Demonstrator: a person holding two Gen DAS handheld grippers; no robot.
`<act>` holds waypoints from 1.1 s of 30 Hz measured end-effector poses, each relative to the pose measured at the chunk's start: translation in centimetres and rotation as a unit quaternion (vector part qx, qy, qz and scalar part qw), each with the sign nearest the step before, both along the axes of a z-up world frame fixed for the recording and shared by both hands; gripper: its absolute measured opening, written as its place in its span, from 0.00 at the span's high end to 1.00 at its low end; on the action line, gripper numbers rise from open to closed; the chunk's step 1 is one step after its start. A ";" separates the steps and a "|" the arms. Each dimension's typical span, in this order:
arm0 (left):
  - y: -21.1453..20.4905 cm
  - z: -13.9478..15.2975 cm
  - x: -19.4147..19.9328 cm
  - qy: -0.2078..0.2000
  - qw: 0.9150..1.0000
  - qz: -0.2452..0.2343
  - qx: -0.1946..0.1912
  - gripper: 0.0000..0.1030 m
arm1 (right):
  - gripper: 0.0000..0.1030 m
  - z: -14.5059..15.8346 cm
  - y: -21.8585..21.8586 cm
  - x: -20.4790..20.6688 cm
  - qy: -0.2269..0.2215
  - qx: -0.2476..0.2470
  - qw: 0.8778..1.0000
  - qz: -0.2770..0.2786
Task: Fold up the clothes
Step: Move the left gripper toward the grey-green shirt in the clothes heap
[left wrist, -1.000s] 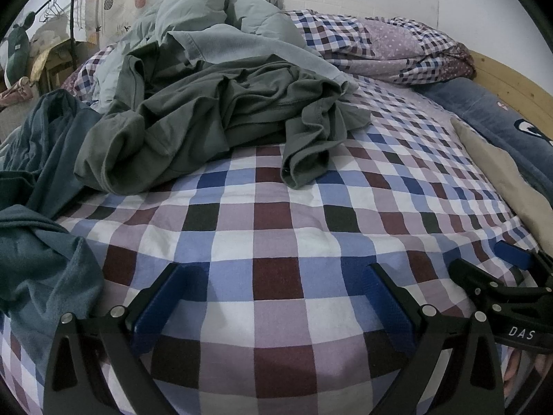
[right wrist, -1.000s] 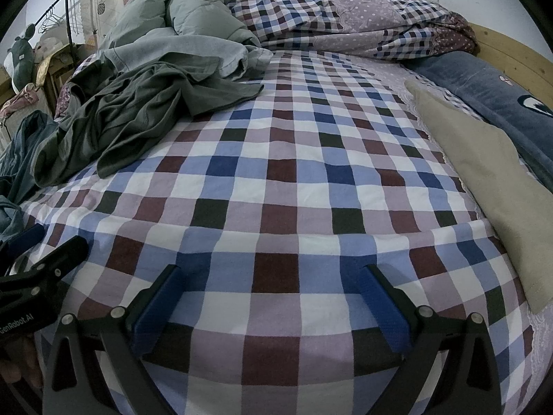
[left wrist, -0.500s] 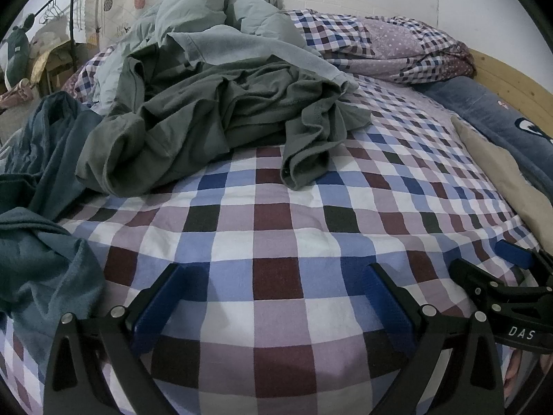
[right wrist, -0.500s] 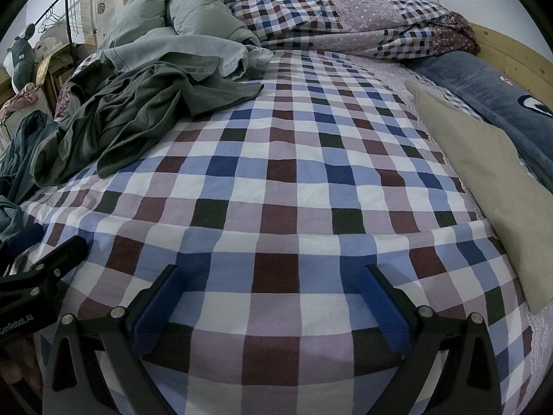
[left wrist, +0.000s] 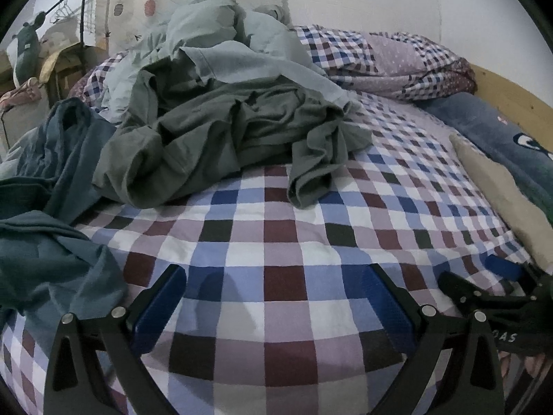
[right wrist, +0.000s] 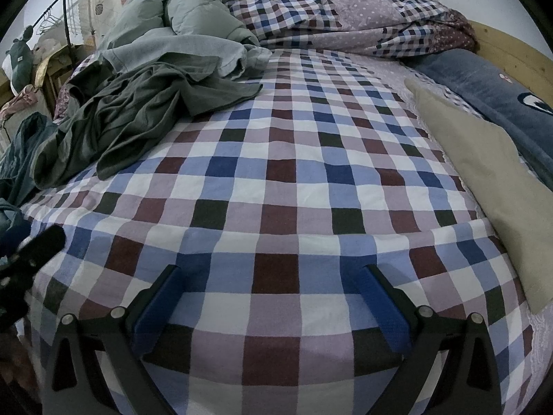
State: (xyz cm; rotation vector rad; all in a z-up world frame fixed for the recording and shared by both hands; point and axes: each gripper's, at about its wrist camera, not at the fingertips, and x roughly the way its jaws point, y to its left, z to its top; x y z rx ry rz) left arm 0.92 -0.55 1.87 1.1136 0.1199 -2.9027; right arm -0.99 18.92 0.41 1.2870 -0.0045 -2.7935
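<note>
At far left we see a crumpled teal garment (left wrist: 41,242), then a rumpled olive-green shirt (left wrist: 221,138) heaped on the checked bedsheet (left wrist: 283,242). Our left gripper (left wrist: 273,297) and right gripper (right wrist: 269,297) both hover empty, fingers spread apart.

A home bedroom: checked bed sheet (right wrist: 276,173), rumpled duvet (right wrist: 345,24), clothes rack (left wrist: 83,10).

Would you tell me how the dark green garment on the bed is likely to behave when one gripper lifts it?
The dark green garment lies crumpled in soft folds, so it will probably drape limply. It likely weighs little. Its far edge sits under the pale grey garment, which may drag along.
</note>
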 end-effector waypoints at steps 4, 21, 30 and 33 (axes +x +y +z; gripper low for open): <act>-0.4 0.9 0.6 0.017 1.000 0.003 0.007 0.00 | 0.00 0.0 0.0 0.0 0.001 -0.001 1.000 -0.001; -6.6 4.2 1.7 0.067 0.996 0.066 0.011 0.00 | 0.00 0.1 -0.3 -0.2 0.001 0.002 1.000 -0.009; -10.6 5.1 1.4 0.089 0.992 0.089 0.016 0.02 | 0.00 0.3 -0.3 -0.5 0.000 -0.004 1.000 -0.009; -11.5 5.4 1.2 0.096 0.992 0.072 0.030 0.07 | 0.00 0.2 -0.3 -0.6 0.000 -0.007 1.000 -0.008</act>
